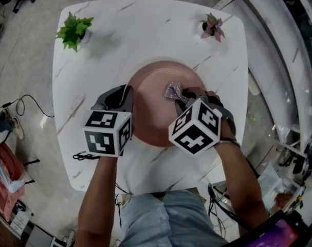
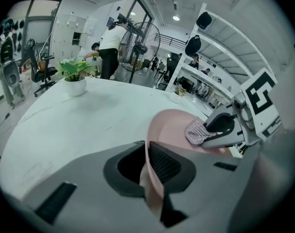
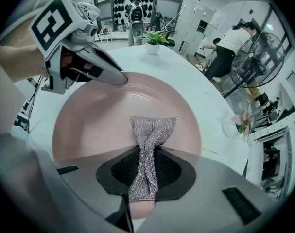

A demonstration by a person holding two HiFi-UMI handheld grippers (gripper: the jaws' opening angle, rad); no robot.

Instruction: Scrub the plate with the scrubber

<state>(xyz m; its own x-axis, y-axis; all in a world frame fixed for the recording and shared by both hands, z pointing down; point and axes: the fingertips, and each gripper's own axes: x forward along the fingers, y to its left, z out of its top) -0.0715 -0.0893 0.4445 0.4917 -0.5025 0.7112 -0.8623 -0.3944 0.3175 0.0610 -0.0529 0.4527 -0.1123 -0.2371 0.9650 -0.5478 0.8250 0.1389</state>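
Observation:
A pink plate (image 1: 156, 89) lies in the middle of the white marble table (image 1: 145, 30). My left gripper (image 1: 126, 101) is shut on the plate's left rim (image 2: 148, 161), the rim pinched edge-on between its jaws. My right gripper (image 1: 180, 98) is shut on a silvery sparkly scrubber (image 1: 172, 91), which it holds over the plate's inner surface. In the right gripper view the scrubber (image 3: 148, 152) is squeezed at its middle and fans out onto the plate (image 3: 98, 115). The left gripper view shows the scrubber (image 2: 198, 131) and the right gripper above the plate (image 2: 172, 127).
A green potted plant (image 1: 73, 31) stands at the table's far left corner, a small pink-leaved plant (image 1: 213, 27) at the far right corner. White shelving (image 1: 279, 60) runs along the right. People and a fan (image 2: 137, 45) stand beyond the table.

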